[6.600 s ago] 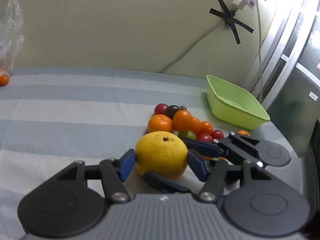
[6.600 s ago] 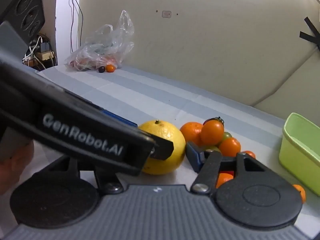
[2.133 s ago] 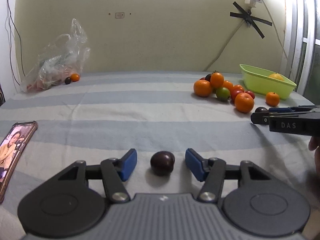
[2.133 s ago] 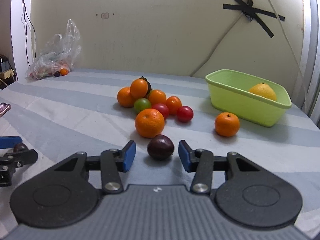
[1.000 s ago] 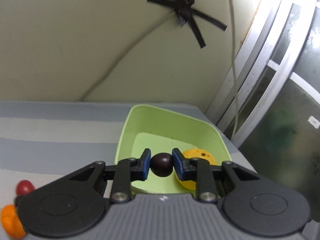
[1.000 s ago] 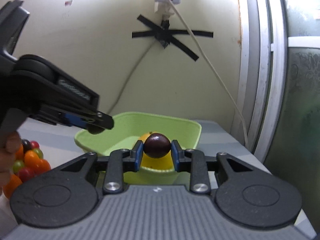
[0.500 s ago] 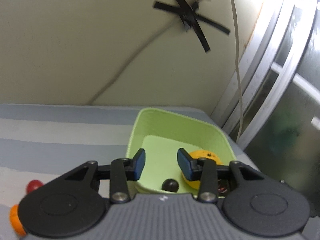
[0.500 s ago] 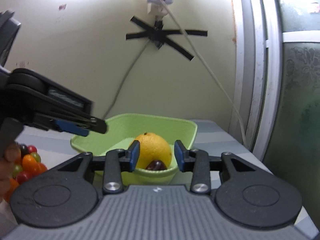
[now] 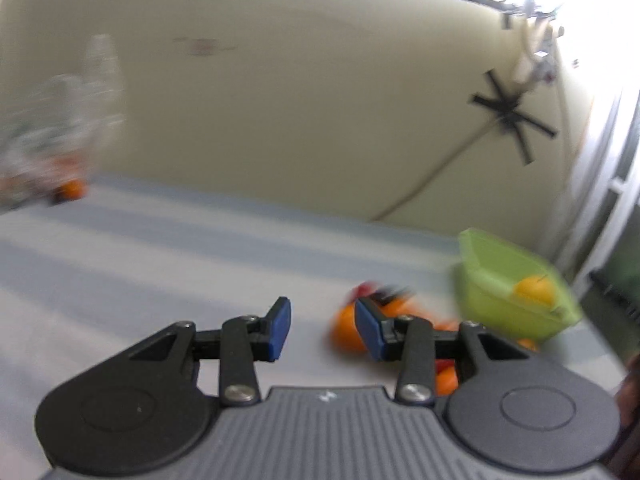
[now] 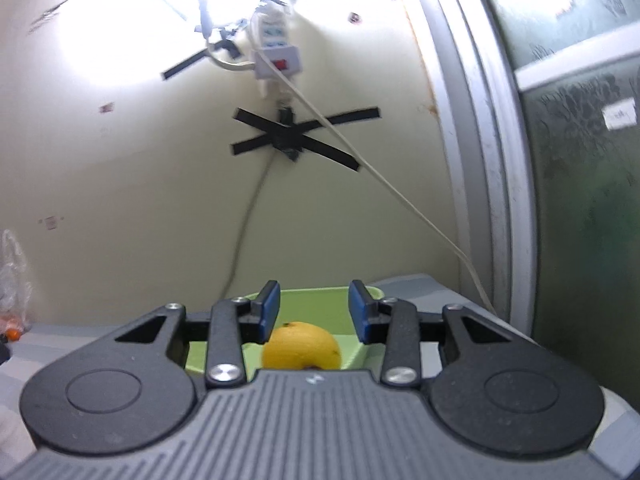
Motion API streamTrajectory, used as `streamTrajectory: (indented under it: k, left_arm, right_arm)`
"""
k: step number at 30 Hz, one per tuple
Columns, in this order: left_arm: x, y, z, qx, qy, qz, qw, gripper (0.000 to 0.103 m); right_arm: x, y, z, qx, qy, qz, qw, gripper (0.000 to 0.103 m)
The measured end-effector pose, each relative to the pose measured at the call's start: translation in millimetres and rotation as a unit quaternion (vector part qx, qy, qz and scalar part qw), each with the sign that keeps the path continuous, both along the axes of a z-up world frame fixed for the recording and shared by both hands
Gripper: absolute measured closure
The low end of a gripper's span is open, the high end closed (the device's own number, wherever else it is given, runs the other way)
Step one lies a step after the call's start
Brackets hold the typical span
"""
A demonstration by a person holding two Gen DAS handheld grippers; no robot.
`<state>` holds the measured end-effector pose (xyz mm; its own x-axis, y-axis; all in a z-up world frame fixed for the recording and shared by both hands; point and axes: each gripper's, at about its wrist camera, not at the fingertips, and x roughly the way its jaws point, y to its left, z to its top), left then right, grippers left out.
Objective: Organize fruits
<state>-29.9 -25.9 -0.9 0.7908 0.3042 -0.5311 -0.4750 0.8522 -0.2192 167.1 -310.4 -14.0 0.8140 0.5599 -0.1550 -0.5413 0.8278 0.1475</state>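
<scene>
The left wrist view is blurred by motion. My left gripper (image 9: pixel 322 330) is open and empty above the striped cloth. A pile of small orange and red fruits (image 9: pixel 348 326) lies just right of its fingers. The green bin (image 9: pixel 502 284) stands at the right with a yellow citrus (image 9: pixel 536 290) in it. My right gripper (image 10: pixel 314 312) is open and empty above the green bin (image 10: pixel 316 300). The yellow citrus (image 10: pixel 302 346) lies in the bin below its jaws. The dark fruits in the bin are hidden.
A plastic bag with small fruits (image 9: pixel 52 148) lies at the far left on the striped table (image 9: pixel 160 248). A wall with a taped cable and a power strip (image 10: pixel 276 56) stands behind the bin. A window frame (image 10: pixel 480 160) is at the right.
My left gripper has swung left, away from the bin, toward the fruit pile. My right gripper has risen and tilted up over the bin. Both stay open after dropping their dark fruits.
</scene>
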Motion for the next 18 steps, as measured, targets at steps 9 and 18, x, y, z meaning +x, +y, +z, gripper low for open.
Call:
streamTrajectory:
  k: [9,18]
  left_arm:
    - [-38,-19,-35,0.041,0.060,-0.019,0.9971,0.066]
    - [-11,-37,-28,0.041,0.028,-0.095,0.9942,0.066]
  right_arm:
    - [-39,27,-7,-0.042,0.056,0.113,0.991,0.063]
    - [-96,68,-15,-0.109,0.041,0.175,0.978,0.063]
